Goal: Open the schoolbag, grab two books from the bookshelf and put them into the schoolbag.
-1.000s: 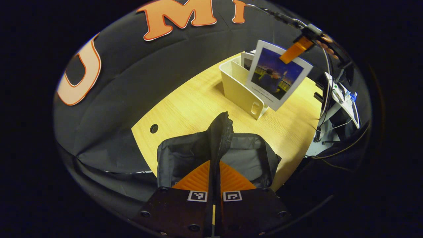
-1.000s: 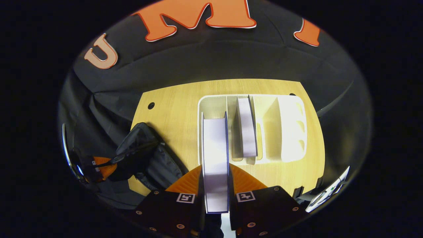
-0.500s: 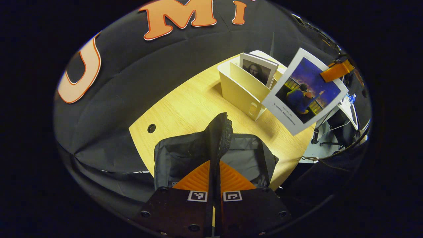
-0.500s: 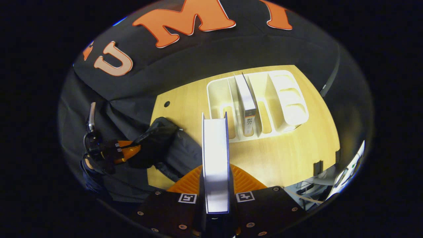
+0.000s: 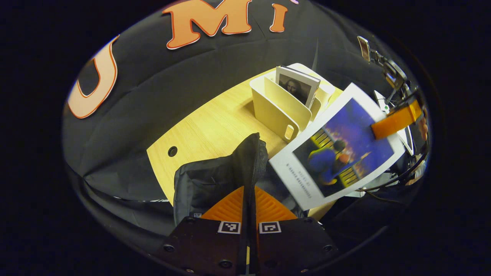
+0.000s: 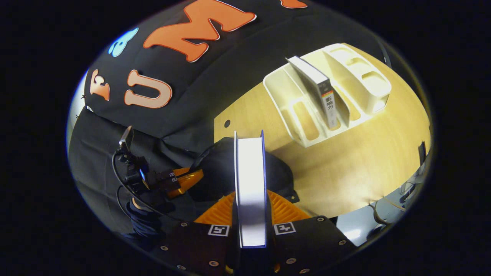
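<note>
Fingers of the left gripper pinch the schoolbag flap; right gripper clamps a book above the bag.

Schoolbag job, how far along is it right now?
Done: the schoolbag is open, its flap pinched up by the left tool. In hand: the right tool grips the first book, clear of the bookshelf and close above the bag. Left: drop it in, then fetch the second book standing in the shelf.
</note>
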`<state>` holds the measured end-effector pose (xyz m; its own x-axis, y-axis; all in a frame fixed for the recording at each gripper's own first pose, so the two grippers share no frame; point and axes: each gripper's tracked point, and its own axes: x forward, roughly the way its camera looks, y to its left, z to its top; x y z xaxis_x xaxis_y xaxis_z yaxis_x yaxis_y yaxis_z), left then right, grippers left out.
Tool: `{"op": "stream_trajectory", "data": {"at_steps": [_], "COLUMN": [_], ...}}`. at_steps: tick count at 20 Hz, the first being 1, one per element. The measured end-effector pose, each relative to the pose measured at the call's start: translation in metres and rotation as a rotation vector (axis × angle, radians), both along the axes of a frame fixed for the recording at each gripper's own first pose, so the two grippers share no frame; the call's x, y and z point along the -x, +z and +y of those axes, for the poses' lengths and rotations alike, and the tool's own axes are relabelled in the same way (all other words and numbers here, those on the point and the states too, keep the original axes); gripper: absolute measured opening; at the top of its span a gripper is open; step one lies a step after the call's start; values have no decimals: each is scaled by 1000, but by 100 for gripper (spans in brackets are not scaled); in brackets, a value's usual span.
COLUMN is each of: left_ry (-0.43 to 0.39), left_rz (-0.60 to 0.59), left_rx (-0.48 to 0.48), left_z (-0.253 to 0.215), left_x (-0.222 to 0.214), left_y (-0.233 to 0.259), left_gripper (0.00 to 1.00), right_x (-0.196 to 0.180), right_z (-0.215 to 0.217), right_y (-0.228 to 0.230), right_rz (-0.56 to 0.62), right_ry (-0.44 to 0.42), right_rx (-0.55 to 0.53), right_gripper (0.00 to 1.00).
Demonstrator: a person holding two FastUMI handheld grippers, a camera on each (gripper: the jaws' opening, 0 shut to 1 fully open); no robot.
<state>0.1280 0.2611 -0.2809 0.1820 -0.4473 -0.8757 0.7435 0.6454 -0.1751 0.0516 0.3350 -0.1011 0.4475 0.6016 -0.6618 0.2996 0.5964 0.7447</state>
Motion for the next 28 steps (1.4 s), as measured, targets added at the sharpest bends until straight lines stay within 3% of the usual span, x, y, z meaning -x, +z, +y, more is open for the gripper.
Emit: {"op": "stream_trajectory", "data": {"at_steps": [9, 13, 15, 16, 17, 20, 22, 24, 25, 28], "left_ry": [87, 104, 103, 102, 98, 112, 139, 169, 178, 204], "left_rz": [34, 51, 53, 56, 53, 48, 63, 62, 64, 94], "left_rx": [85, 100, 102, 104, 104, 91, 101, 100, 101, 118], "left_z": [-23, -31, -36, -39, -42, -44, -42, -35, -34, -36], "left_x": [13, 20, 27, 28, 30, 31, 29, 24, 24, 26], "left_y": [8, 6, 4, 5, 6, 4, 1, 0, -1, -5], "left_gripper": [4, 4, 3, 3, 3, 4, 3, 3, 3, 3], "right_x": [-32, -51, -51, -48, -51, -57, -45, -36, -35, -34], "right_z": [62, 94, 117, 129, 136, 143, 146, 137, 132, 101], "right_y": [-73, -109, -118, -119, -122, -135, -153, -159, -158, -145], "right_rz": [3, -25, -24, -17, -31, -19, 37, 72, 63, 16], "right_ry": [-151, -172, -140, -114, -115, -144, -62, 17, 49, 128], "right_rx": [-204, -185, -208, -227, -231, -224, -142, -60, -18, 78], "right_gripper": [27, 27, 28, 16, 28, 31, 38, 56, 68, 93]}}
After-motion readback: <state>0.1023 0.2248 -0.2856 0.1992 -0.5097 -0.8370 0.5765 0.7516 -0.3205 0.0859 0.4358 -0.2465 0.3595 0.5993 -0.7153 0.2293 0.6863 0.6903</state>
